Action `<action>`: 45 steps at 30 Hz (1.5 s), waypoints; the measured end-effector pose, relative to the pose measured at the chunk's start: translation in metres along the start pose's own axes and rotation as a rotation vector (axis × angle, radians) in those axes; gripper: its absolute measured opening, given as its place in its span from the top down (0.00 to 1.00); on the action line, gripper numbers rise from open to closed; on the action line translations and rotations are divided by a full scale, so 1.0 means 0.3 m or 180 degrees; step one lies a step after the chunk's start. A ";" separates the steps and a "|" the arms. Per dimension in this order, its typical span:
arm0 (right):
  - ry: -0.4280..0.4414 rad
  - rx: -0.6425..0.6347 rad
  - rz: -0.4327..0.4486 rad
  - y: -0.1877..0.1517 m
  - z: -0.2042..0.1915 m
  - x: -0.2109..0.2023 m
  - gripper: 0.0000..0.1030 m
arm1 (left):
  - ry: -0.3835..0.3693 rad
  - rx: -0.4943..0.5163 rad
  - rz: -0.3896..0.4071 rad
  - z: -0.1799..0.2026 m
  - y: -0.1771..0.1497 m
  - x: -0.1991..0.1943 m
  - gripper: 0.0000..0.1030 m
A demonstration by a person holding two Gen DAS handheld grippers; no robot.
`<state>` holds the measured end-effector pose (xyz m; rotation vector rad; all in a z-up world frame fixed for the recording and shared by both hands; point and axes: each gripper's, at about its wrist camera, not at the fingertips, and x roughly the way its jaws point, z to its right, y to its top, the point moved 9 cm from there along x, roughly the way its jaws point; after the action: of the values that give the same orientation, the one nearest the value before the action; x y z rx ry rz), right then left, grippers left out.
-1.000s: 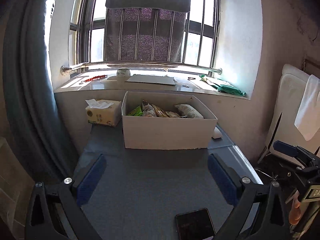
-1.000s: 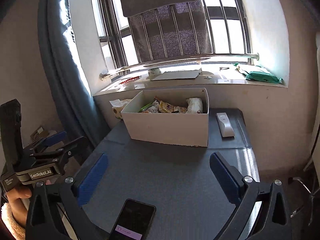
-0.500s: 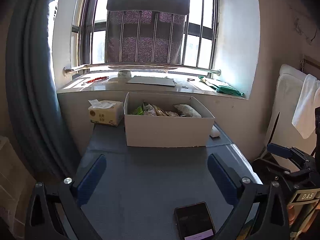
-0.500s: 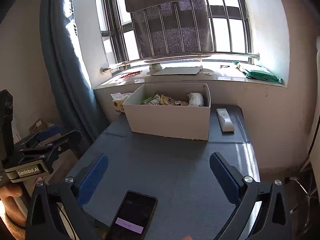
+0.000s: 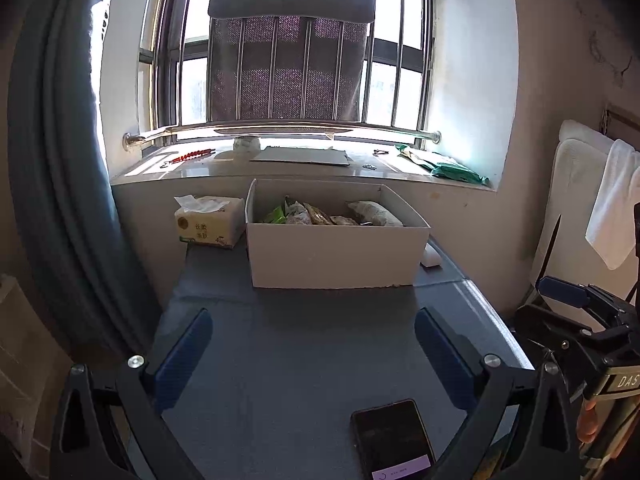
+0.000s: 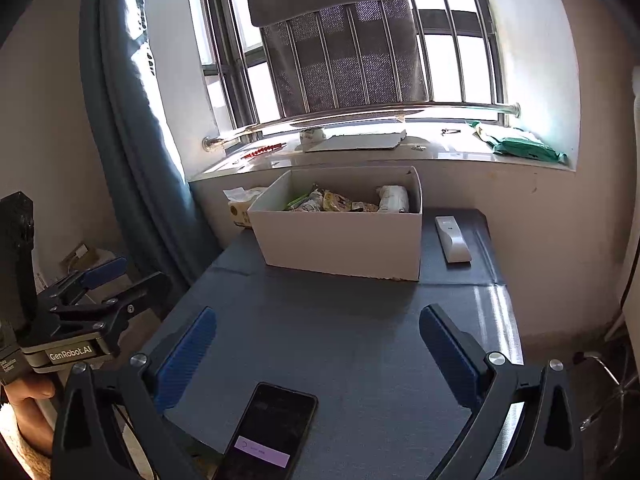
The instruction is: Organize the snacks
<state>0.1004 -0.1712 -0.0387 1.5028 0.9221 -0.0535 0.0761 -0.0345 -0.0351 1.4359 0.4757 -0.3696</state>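
Note:
A white cardboard box point(image 5: 336, 254) point(image 6: 340, 246) stands at the far end of the grey table, below the window sill. Several snack packets point(image 5: 320, 216) point(image 6: 344, 200) lie inside it. My left gripper point(image 5: 312, 354) hovers over the near part of the table, open, with nothing between its blue pads. My right gripper point(image 6: 316, 356) is also open and empty, at about the same distance from the box. Each gripper shows at the edge of the other's view: the right gripper point(image 5: 576, 304) and the left gripper point(image 6: 108, 280).
A black phone point(image 5: 392, 440) point(image 6: 272, 436) lies at the table's near edge. A tissue pack point(image 5: 208, 224) sits left of the box and a white remote point(image 6: 452, 238) right of it. A blue curtain point(image 5: 60, 160) hangs on the left; a towel point(image 5: 612, 208) on the right.
Both grippers have drawn back and lifted a little, so the box looks slightly smaller and farther. Both stayed open and empty.

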 end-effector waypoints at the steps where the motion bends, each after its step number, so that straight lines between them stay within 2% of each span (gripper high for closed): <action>1: -0.0005 0.0003 0.0004 0.001 0.001 0.000 0.00 | -0.0004 0.0001 -0.0003 0.002 0.000 0.002 0.00; 45: -0.0036 0.0029 -0.0072 -0.021 -0.004 0.013 0.00 | -0.0010 0.0012 -0.0050 -0.004 -0.020 0.018 0.00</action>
<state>0.0990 -0.1690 -0.0459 1.4992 0.9310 -0.0825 0.0775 -0.0338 -0.0429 1.4357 0.4842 -0.3856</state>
